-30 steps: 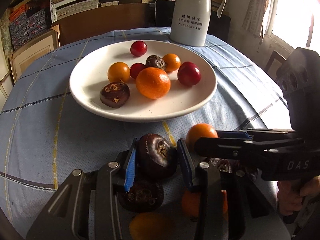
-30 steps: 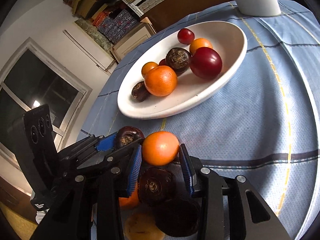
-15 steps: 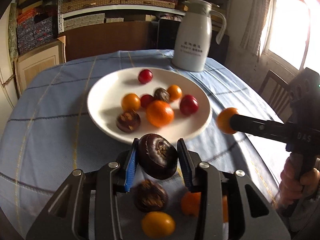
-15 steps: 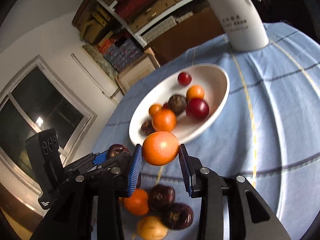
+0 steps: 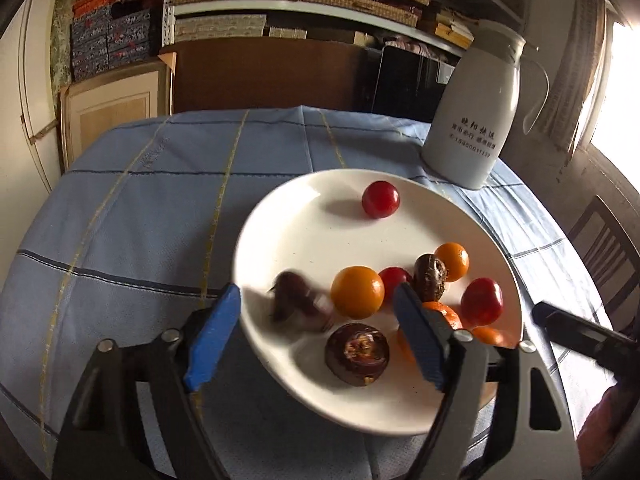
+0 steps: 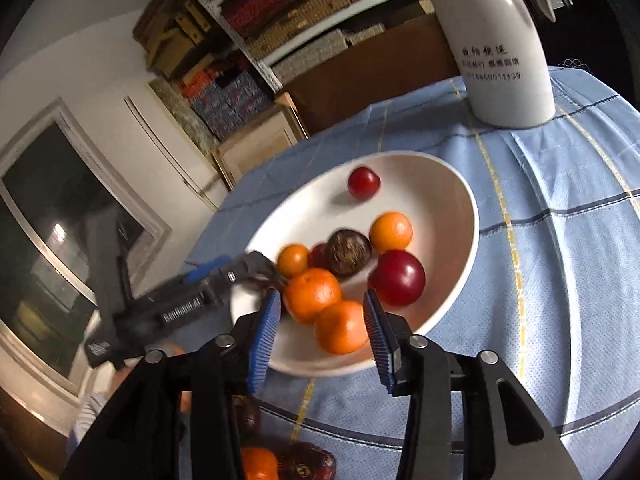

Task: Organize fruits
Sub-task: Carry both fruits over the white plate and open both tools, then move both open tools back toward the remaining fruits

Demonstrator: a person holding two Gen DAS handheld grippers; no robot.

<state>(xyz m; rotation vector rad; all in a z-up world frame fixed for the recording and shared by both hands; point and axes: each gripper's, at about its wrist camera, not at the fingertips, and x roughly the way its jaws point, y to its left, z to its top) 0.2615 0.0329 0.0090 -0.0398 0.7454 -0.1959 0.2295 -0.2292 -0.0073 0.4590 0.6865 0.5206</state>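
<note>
A white plate [image 5: 304,216] on the blue checked tablecloth holds red, orange and dark brown fruits. My left gripper [image 5: 316,336] is open over the plate's near left rim. A dark brown fruit [image 5: 300,304], blurred, lies on the plate between its fingers. Another brown fruit [image 5: 357,354] sits nearer. My right gripper [image 6: 320,328] is open over the plate's [image 6: 452,184] near rim. An orange [image 6: 341,327] lies on the plate between its fingers, beside another orange [image 6: 312,294]. The left gripper [image 6: 228,272] shows blurred at the plate's left.
A white thermos jug [image 5: 474,120] stands behind the plate at the right and also shows in the right wrist view [image 6: 500,48]. Loose fruits, an orange [image 6: 258,464] and a dark brown one [image 6: 308,464], lie on the cloth under my right gripper. A chair [image 5: 608,248] is at the right.
Both grippers moved forward over the plate and opened. The left let go of the dark brown fruit and the right let go of the orange; both fruits now lie on the plate.
</note>
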